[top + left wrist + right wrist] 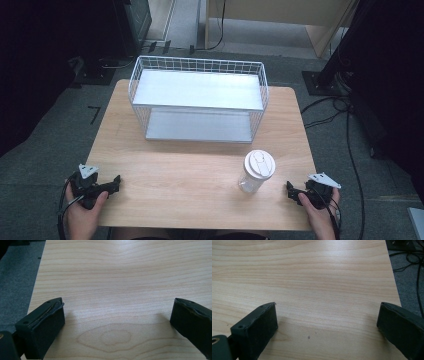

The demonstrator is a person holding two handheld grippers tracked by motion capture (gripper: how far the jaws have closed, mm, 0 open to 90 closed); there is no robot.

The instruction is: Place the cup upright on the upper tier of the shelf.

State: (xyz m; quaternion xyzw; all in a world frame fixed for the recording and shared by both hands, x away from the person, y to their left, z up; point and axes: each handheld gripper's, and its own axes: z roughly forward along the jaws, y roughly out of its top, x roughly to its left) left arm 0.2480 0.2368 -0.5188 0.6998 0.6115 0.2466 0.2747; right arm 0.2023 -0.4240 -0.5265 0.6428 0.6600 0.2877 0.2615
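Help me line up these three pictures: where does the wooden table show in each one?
High view: wooden table in the centre, bearing a white wire basket and a lidded cup.
Left gripper view: tabletop beyond the open jaws, its edge at left.
Right gripper view: tabletop, its edge at right.
Shared landmark: the wood grain.

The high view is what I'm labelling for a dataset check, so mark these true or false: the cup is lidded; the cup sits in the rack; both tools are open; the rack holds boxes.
1. The clear plastic cup has a white lid. True.
2. The cup sits inside the white wire two-shelf rack. False: it stands on the light wooden table, in front of the rack.
3. The left tool and right tool are both open. True.
4. The rack holds boxes. False: both shelves are bare.
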